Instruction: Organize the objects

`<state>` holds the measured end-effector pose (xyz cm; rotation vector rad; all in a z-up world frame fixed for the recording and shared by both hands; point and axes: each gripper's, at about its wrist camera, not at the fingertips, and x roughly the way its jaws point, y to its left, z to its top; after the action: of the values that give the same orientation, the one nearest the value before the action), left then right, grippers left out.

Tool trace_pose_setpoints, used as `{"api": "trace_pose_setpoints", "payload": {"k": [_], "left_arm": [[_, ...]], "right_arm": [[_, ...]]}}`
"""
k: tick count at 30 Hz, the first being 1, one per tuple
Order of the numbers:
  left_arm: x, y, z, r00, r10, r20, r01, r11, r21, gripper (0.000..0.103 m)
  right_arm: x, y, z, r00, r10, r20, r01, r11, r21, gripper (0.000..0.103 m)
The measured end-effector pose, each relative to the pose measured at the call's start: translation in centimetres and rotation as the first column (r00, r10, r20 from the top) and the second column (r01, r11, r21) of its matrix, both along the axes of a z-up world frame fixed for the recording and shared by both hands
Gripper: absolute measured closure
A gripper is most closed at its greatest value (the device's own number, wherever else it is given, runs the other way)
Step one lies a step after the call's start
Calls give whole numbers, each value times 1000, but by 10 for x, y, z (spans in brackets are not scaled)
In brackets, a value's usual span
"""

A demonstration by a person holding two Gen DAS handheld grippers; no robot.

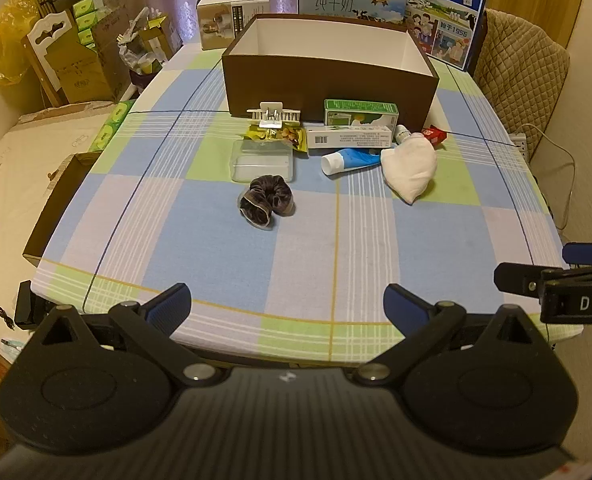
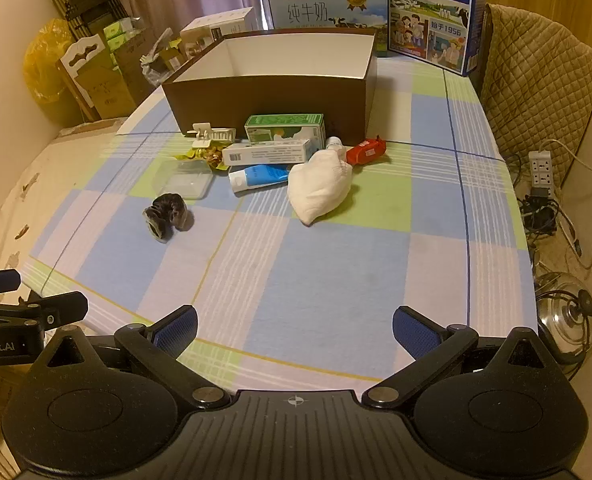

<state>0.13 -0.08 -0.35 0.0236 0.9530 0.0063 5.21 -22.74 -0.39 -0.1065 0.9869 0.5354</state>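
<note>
A brown open box point(image 1: 328, 88) point(image 2: 268, 100) with a white inside stands mid-table. In front of it lie a white hair claw point(image 1: 274, 115), a green carton point(image 1: 360, 112) point(image 2: 284, 130), a white carton point(image 1: 350, 138), a snack packet point(image 1: 274, 136), a clear plastic tray point(image 1: 262, 160) point(image 2: 184, 180), a blue and white tube point(image 1: 348, 160) point(image 2: 258, 178), a white cloth pouch point(image 1: 410, 168) point(image 2: 320, 186), a red packet point(image 1: 436, 135) point(image 2: 366, 152) and a dark scrunchie point(image 1: 266, 200) point(image 2: 168, 212). My left gripper point(image 1: 288, 304) and right gripper point(image 2: 294, 328) hover open over the table's near edge, nothing between their fingers.
Milk cartons point(image 1: 444, 8) point(image 2: 328, 8) and a white box point(image 1: 232, 20) stand behind the brown box. A padded chair point(image 2: 536, 80) is at the right, a power strip point(image 2: 540, 168) and a pot lid point(image 2: 568, 312) lie on the floor. Cardboard clutter point(image 1: 76, 60) fills the left.
</note>
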Motion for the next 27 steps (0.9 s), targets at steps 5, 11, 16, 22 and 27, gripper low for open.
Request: {"api": "trace_pose_setpoints", "payload": {"k": [5, 11, 16, 22, 27], "left_arm": [[0, 1, 0, 1000, 0, -1, 0, 1000, 0, 2], [0, 1, 0, 1000, 0, -3, 0, 1000, -1, 2], [1, 1, 0, 1000, 1, -3, -1, 1000, -1, 2], [1, 1, 0, 1000, 1, -4, -1, 1000, 0, 2], [1, 2, 0, 1000, 0, -5, 0, 1000, 0, 2]], "right_arm": [[0, 0, 2, 1000, 2, 2, -2, 1000, -1, 2], [1, -1, 2, 1000, 1, 2, -1, 1000, -3, 2], [2, -1, 2, 1000, 3, 1, -3, 1000, -4, 2], [2, -1, 1, 1000, 3, 2, -3, 1000, -5, 2], [2, -1, 1, 1000, 14, 1, -14, 1000, -8, 2]]}}
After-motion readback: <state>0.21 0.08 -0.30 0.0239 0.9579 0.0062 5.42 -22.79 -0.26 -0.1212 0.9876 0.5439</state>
